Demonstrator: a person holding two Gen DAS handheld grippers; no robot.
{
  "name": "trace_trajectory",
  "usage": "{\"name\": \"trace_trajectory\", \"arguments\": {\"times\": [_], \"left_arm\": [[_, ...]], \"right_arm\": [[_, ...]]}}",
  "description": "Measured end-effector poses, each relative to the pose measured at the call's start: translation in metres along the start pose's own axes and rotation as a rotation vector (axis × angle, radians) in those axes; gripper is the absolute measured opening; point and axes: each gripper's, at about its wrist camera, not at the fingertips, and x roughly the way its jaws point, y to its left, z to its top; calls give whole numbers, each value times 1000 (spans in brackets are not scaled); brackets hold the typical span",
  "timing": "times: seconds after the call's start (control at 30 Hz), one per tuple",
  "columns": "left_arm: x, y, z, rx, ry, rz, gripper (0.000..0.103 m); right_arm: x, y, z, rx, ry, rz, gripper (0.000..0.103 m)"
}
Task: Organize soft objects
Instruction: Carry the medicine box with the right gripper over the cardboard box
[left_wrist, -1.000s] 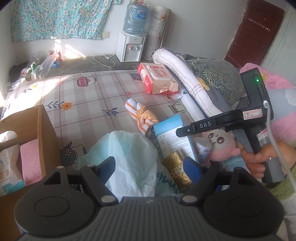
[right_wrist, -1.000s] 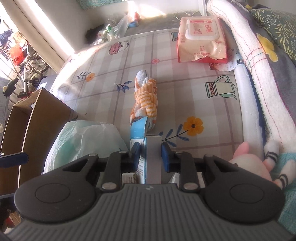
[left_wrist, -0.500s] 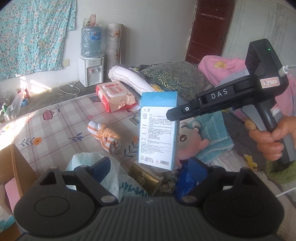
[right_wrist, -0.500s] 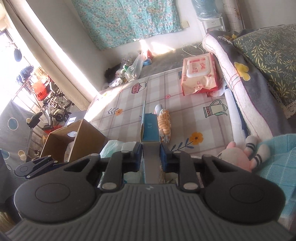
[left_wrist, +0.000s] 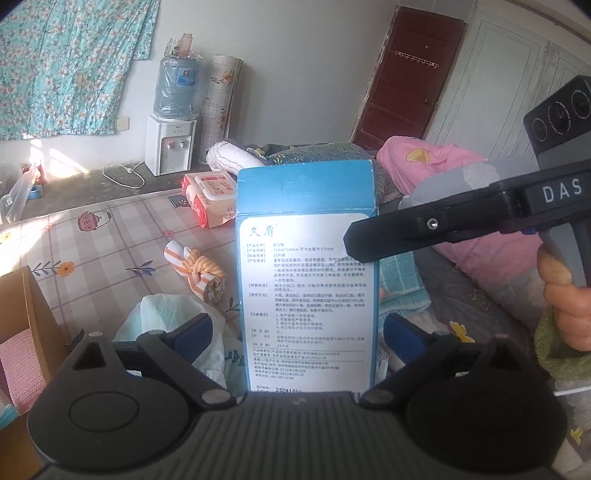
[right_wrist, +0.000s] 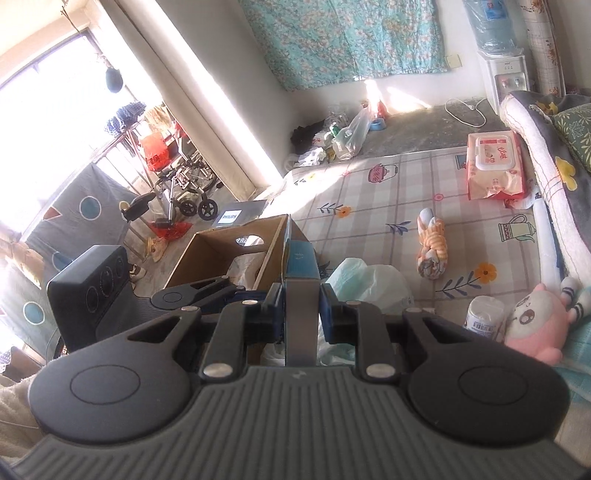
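Blue box (left_wrist: 306, 273) now lifted higher.

the left wrist view looks close along its own fingers at the blue box (left_wrist: 308, 273) filling mid-frame, facing the far wall and water dispenser (left_wrist: 168, 142). the right wrist view looks from higher, edge-on at the box (right_wrist: 301, 266), toward the window at upper left. both share the checked mattress (left_wrist: 122, 236) (right_wrist: 373, 206), wipes pack (left_wrist: 212, 194) (right_wrist: 495, 164) and cardboard box (left_wrist: 26, 295) (right_wrist: 229, 251).

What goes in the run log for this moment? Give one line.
right gripper: shut on blue box, raised | left gripper: open, box between jaws | cardboard box: below left
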Motion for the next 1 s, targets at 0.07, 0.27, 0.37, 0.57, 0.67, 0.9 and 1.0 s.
{"name": "trace_trajectory", "arguments": {"times": [0.07,0.27,0.37,0.57,0.67,0.9,1.0], "left_arm": [[-13,4,-5,-14,-8,5,99],[-56,19,-22,-65,-56,39,79],[-76,26,-29,-92,-71,77,75],[-121,39,-37,-158,-128,171,75],[-140,47,-40,-190,-145,221,75],[-171,85,-38,-268,-128,386,74],[-174,108,-40,-308,-100,420,74]], "right_arm": [[3,14,0,-14,6,23,19],[23,61,-4,-25,22,89,19],[31,84,-4,-37,25,127,19],[51,128,3,-55,52,219,19],[65,146,9,-60,77,259,19],[131,172,36,19,177,359,22],[167,173,43,72,219,367,24]]}}
